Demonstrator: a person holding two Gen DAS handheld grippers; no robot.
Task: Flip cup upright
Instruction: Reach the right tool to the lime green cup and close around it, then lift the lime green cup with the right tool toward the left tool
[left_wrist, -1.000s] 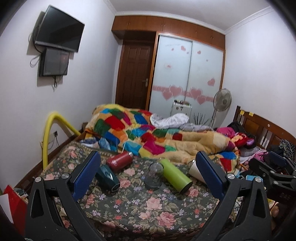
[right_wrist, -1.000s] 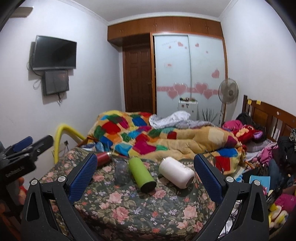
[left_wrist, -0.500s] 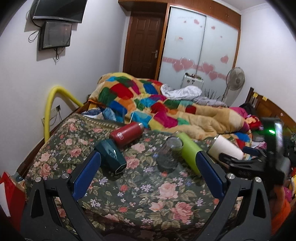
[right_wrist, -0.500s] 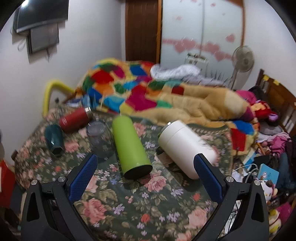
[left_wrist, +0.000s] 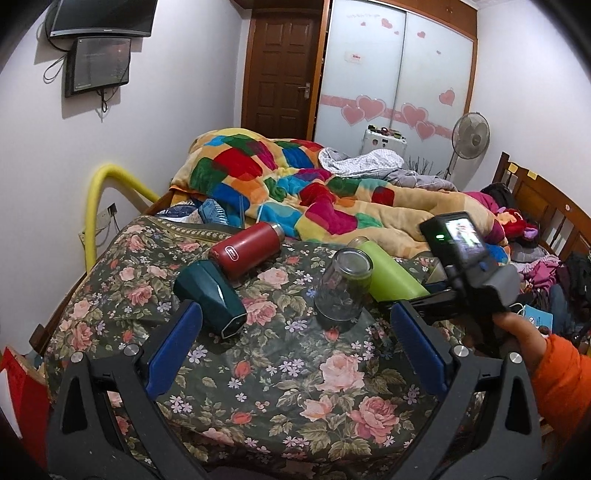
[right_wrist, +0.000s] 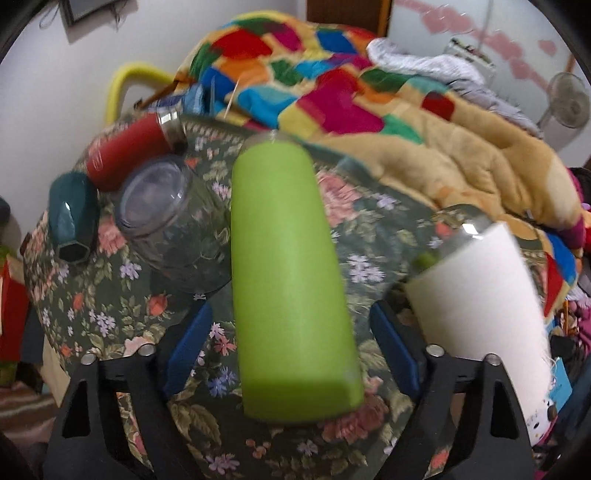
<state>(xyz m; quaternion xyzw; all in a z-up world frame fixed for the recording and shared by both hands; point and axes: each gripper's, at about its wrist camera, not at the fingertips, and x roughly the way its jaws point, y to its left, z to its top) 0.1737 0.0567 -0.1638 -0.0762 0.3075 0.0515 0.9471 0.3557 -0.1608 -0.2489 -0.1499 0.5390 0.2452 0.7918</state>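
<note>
While the green cup (right_wrist: 291, 280) lies on its side on the floral bedcover (right_wrist: 110, 306), the right gripper (right_wrist: 291, 354) straddles it, jaws wide, not touching. The left gripper (left_wrist: 295, 347) hangs wide open, holding nothing, before the glass (left_wrist: 343, 284).

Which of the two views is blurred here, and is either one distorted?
Right wrist view: motion-smeared, soft edges on the green bottle and white cup. Left wrist view: sharp; the glass reads crisply. Both: strong fisheye bending and dark corners.
</note>
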